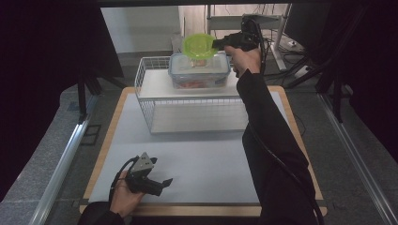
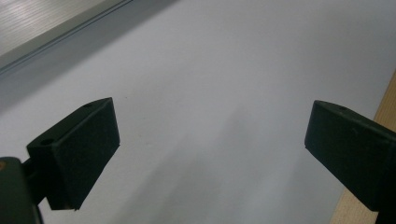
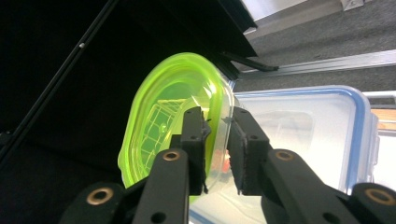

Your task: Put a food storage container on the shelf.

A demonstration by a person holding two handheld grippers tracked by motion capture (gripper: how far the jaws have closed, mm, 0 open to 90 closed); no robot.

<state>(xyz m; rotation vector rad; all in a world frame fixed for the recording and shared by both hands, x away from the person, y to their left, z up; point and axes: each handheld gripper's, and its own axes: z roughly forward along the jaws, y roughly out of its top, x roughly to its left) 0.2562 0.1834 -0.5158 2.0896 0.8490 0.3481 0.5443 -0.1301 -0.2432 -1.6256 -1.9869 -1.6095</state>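
The right gripper (image 1: 219, 43) holds the green lidded tub (image 1: 199, 45) by its near wall, jaws clamped on the rim. The tub sits directly atop the blue-rimmed container (image 1: 199, 70) on the wire rack (image 1: 145, 75), ahead of the gripper at the table's far side. The left gripper (image 1: 162, 183) rests near the table's front edge, jaws wide and empty, well apart from both.

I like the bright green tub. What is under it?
Under the green tub, pinched by the right claw, sits a clear box with a blue-edged lid on a white wire rack. Something reddish shows inside the box; the lid blurs what it is.
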